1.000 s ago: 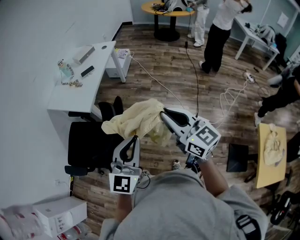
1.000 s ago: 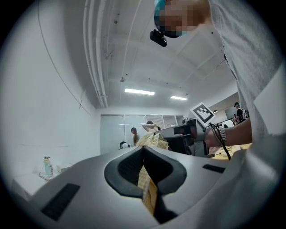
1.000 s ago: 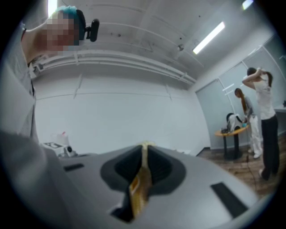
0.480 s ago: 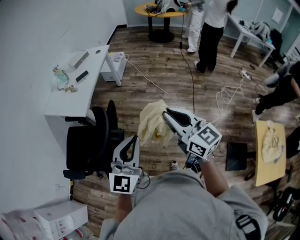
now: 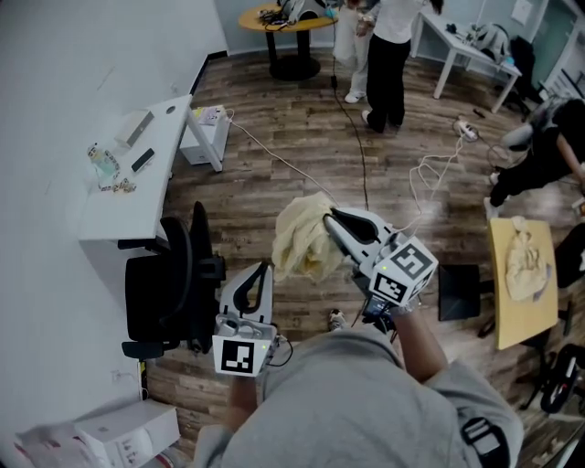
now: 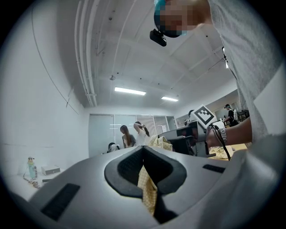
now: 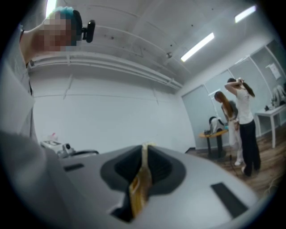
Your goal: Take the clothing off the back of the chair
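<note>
At the left gripper [image 6: 143,148]: jaws pressed together on a narrow strip of the yellow garment [image 6: 148,190], checked weave hanging down out of the pinch. At the right gripper [image 7: 145,147]: jaws likewise closed on a thin fold of the same cloth, seen edge-on between the pads.

From the head view, both grippers held level. Left gripper [image 5: 264,268] with its tip at the bundle's lower left edge; right gripper [image 5: 331,216] with its tip sunk into the upper right side. Between the two tips, the garment [image 5: 303,239] bunched and hanging in the air, clear of the floor and of everything else.

Left of the left fingers, near but apart from the cloth: black office chair [image 5: 164,291], backrest edge turned toward the grippers, garment fully off it. Beyond the chair, further left: white desk [image 5: 137,183] along the white wall, a few small items near its far end.

Ahead of both fingertips: open wood-plank floor [image 5: 274,183], crossed by a thin white cable [image 5: 294,168] and a dark one [image 5: 358,137]. Well ahead, at the far edge of that open stretch: round yellow table [image 5: 279,16] and standing people [image 5: 388,55].

Right of the right fingers: flat black object [image 5: 454,292] on the floor, then a yellow board [image 5: 514,324] with a crumpled pale cloth [image 5: 526,270] on it. Near edge of that board well apart from the right gripper.

Behind the left gripper, down by the wall: white box [image 5: 128,428].
</note>
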A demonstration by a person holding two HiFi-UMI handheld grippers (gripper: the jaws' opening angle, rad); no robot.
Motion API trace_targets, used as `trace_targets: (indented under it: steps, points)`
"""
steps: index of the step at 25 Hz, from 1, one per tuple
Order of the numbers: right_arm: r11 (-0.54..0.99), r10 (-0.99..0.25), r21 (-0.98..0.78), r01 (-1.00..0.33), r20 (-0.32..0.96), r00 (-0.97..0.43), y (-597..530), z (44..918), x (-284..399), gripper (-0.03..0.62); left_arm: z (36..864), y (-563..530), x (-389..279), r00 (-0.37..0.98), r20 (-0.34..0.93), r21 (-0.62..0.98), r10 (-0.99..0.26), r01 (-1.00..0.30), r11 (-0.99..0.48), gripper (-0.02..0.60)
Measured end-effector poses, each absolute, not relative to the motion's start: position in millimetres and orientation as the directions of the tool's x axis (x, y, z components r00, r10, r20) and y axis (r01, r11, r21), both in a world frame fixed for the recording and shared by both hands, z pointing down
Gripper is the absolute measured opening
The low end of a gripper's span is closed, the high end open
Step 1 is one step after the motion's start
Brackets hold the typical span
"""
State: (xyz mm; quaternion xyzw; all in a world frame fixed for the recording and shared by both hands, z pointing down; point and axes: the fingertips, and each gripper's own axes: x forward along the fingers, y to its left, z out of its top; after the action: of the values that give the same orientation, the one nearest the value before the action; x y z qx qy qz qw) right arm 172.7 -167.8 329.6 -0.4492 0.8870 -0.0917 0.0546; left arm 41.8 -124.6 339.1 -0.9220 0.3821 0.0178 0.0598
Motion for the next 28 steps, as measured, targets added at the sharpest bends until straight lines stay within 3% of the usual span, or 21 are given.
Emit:
trace_targets:
  steps: [13,28]
  points:
    - [0.585,-0.801,-0.210,-0.784,0.006,-0.599,-146,342,231,0.058,345,-107,104,0.720,-0.060,-0.102,-0.691,-0.693,-0.713,0.035]
    - [0.642,-0.743,-0.239,-0.729,0.039,-0.668,-138,368,247,0.058,368,-95,129,0.663,-0.029,-0.080,-0.748,-0.747,-0.660,0.035]
